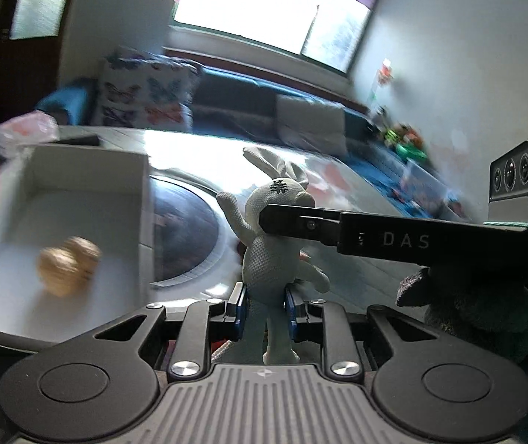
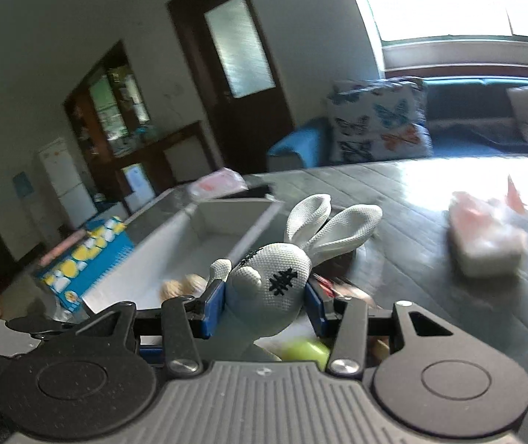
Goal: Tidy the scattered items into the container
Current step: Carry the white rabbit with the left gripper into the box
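Note:
A white knitted rabbit toy (image 1: 269, 255) hangs above the table, held from two sides. My left gripper (image 1: 264, 305) is shut on its lower body, with the legs dangling below the blue pads. My right gripper (image 2: 264, 298) is shut on the rabbit's head (image 2: 275, 281), its long ears sticking up past the jaws. In the left wrist view a black finger (image 1: 290, 220) of the right gripper reaches in from the right and presses on the head. The white open box (image 1: 144, 192) sits on the table to the left, with a tan walnut-like object (image 1: 68, 270) inside.
A wrapped tissue pack (image 2: 486, 244) lies on the dark table at the right. A yellow-green object (image 2: 304, 351) shows below the right gripper. A blue and yellow package (image 2: 86, 259) sits left of the box (image 2: 234, 218). A sofa with a butterfly cushion (image 2: 378, 122) stands behind.

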{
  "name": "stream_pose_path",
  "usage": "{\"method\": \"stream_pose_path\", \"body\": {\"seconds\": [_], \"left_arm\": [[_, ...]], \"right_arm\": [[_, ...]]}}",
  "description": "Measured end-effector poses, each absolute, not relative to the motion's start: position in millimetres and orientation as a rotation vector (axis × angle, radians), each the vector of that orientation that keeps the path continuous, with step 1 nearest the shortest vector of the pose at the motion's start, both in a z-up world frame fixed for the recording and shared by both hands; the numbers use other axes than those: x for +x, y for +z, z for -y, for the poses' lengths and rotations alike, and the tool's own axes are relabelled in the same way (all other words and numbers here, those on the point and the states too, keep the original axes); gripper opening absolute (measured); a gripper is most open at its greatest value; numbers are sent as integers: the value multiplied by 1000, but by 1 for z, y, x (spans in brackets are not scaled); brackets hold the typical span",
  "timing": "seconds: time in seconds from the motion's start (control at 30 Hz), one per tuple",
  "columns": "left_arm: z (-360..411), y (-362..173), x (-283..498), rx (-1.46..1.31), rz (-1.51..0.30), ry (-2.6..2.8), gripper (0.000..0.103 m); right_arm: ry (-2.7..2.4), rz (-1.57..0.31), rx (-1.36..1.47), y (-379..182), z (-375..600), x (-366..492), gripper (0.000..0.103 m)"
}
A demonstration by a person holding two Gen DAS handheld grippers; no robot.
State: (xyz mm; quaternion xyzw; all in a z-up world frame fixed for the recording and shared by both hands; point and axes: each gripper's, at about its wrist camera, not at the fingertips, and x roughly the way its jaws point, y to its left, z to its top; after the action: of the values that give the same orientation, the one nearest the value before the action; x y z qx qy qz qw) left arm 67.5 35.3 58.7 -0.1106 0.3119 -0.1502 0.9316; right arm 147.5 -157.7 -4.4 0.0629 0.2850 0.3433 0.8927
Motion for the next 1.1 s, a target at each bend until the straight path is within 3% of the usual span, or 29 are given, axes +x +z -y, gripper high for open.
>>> {"method": "stream_pose_path", "body": {"seconds": [0.57, 1.1], "left_arm": [[-166, 57, 101, -305, -683, 15, 24], [-184, 35, 110, -325, -758, 83, 27]], "right_arm": [[883, -709, 147, -11, -14, 217, 45], [849, -903, 187, -51, -52, 246, 46]]}}
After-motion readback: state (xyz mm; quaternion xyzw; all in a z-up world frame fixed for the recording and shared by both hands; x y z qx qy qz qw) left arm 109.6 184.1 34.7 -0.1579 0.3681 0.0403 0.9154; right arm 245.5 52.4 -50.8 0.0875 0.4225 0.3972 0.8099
